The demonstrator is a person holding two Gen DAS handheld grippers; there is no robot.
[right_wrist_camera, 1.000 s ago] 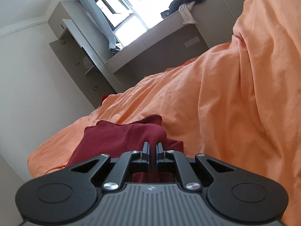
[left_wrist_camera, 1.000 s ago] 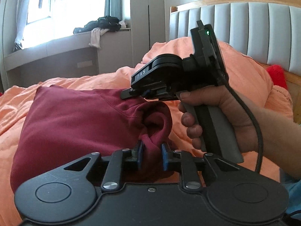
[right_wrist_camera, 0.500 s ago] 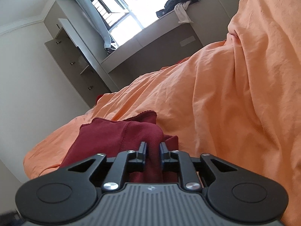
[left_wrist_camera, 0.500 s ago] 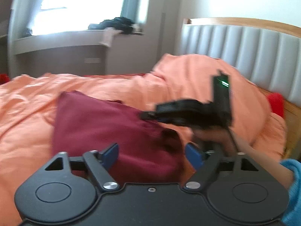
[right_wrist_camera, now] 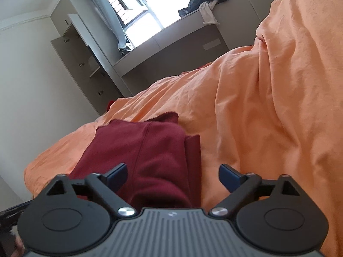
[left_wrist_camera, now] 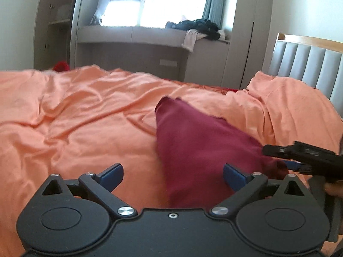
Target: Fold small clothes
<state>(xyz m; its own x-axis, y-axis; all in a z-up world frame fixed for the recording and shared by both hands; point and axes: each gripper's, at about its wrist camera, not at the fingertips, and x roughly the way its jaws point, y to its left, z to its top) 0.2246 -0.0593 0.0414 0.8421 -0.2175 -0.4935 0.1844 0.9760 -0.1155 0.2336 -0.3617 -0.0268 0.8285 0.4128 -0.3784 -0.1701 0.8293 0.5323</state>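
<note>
Dark red garment (left_wrist_camera: 199, 147) lies folded on the orange duvet (left_wrist_camera: 75, 117), one seam visible along its top layer. Left gripper (left_wrist_camera: 173, 176): jaws opening, blue pads (left_wrist_camera: 112, 174) clear of the cloth, garment's near edge between them but not pinched. Right gripper (right_wrist_camera: 172, 176): jaws also opening, garment's near end between the pads (right_wrist_camera: 230, 177), no contact. In the left view the right gripper sits at the garment's right edge, a fingertip just showing. Pile of clothes (left_wrist_camera: 197, 26) on the window ledge (left_wrist_camera: 133, 36) behind; grey padded headboard (left_wrist_camera: 308, 64) at right.
</note>
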